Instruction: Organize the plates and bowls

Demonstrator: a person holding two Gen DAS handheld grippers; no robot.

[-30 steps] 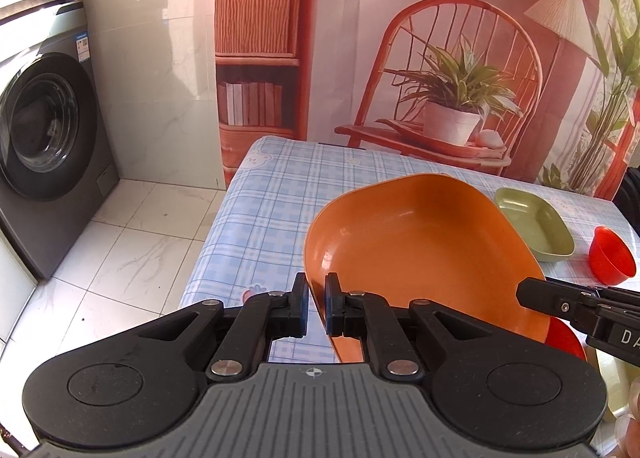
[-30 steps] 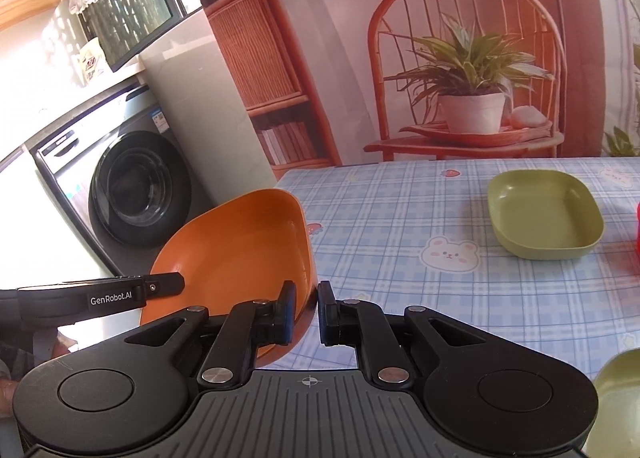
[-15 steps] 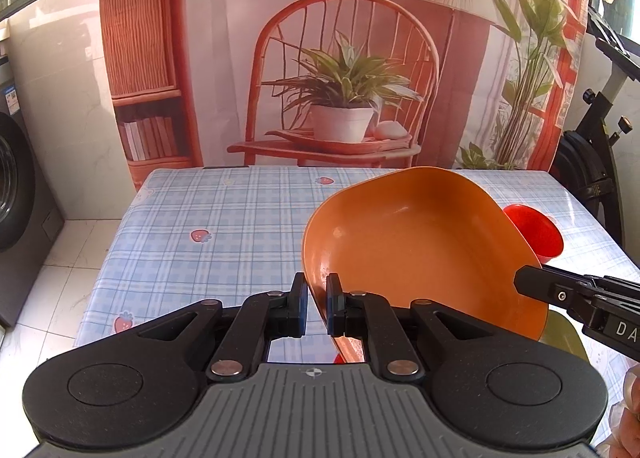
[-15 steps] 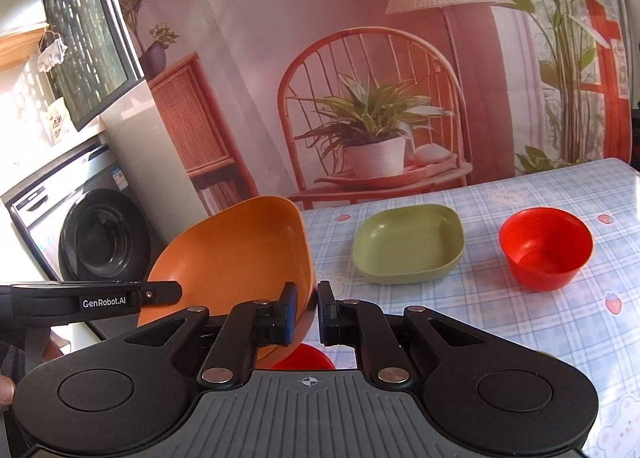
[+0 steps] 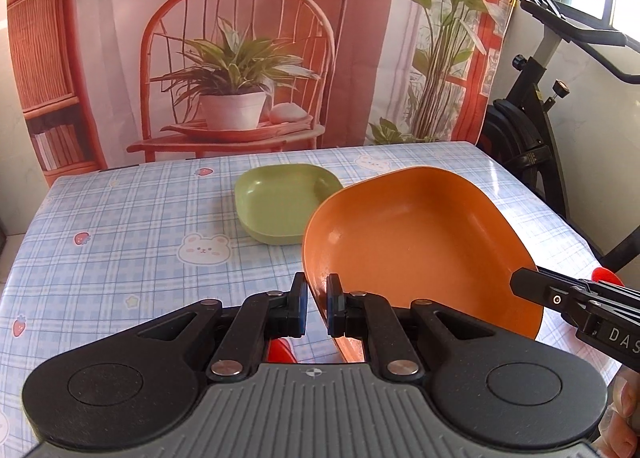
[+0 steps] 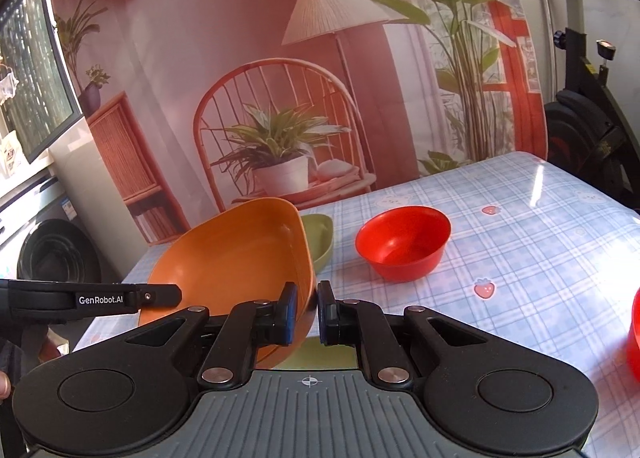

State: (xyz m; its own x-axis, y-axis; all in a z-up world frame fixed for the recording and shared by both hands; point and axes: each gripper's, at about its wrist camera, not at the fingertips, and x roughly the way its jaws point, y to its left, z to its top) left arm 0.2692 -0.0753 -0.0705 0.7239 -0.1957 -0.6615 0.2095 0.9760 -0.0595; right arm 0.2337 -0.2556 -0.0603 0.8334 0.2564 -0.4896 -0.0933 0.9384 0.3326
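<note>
My left gripper is closed to a narrow slot on the near rim of the orange plate; the rim sits between the two pads. My right gripper is pinched just as tight on the opposite rim of the same plate, so the plate hangs between both tools, tilted, off the table. From the left tool, the right one shows at the far right edge, its tip at the plate's rim. From the right tool, the left one shows at the far left, reaching in to the plate's other side. Green dish lies flat on the checked cloth ahead of my left tool, just beyond the orange plate's far edge; from the right tool only a sliver of it shows behind the plate. Red bowl stands upright on the cloth ahead and slightly right of my right tool, apart from the plate. A second red piece shows at the right edge, cut off by the frame; cannot tell what it is. Something red is below my left fingers, mostly hidden.
</note>
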